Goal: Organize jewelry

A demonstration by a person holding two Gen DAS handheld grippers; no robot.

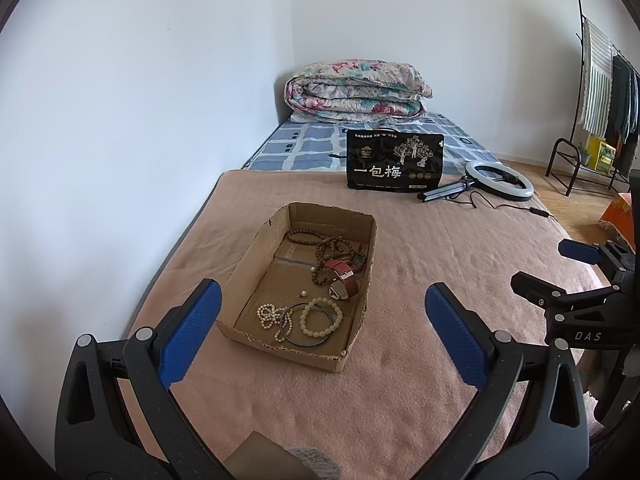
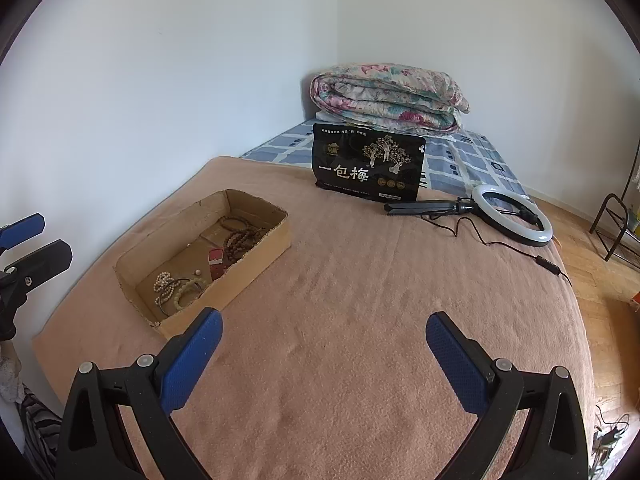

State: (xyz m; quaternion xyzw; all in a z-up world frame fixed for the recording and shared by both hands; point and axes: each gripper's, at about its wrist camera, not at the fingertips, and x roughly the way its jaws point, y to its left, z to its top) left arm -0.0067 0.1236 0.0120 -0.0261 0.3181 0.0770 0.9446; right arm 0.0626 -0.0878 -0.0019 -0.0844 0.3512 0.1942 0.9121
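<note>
A shallow cardboard box (image 1: 240, 332) lies on a pink blanket (image 1: 420, 264). In it are brown bead strings (image 1: 320, 240), a red-strap watch (image 1: 342, 276), a pale green bead bracelet (image 1: 320, 317), a dark bangle (image 1: 308, 343), a pearl strand (image 1: 268, 314) and a small earring (image 1: 303, 293). My left gripper (image 1: 322, 308) is open and empty, above the box's near end. My right gripper (image 2: 324, 340) is open and empty over bare blanket, right of the box (image 2: 256, 268). The right gripper also shows in the left wrist view (image 1: 560, 272).
A black snack bag (image 1: 394, 160) stands at the blanket's far edge. A ring light (image 1: 498, 181) with tripod and cable lies to its right. A folded floral quilt (image 1: 356, 92) sits on the checked sheet. Wall on the left; clothes rack (image 1: 600, 92) far right.
</note>
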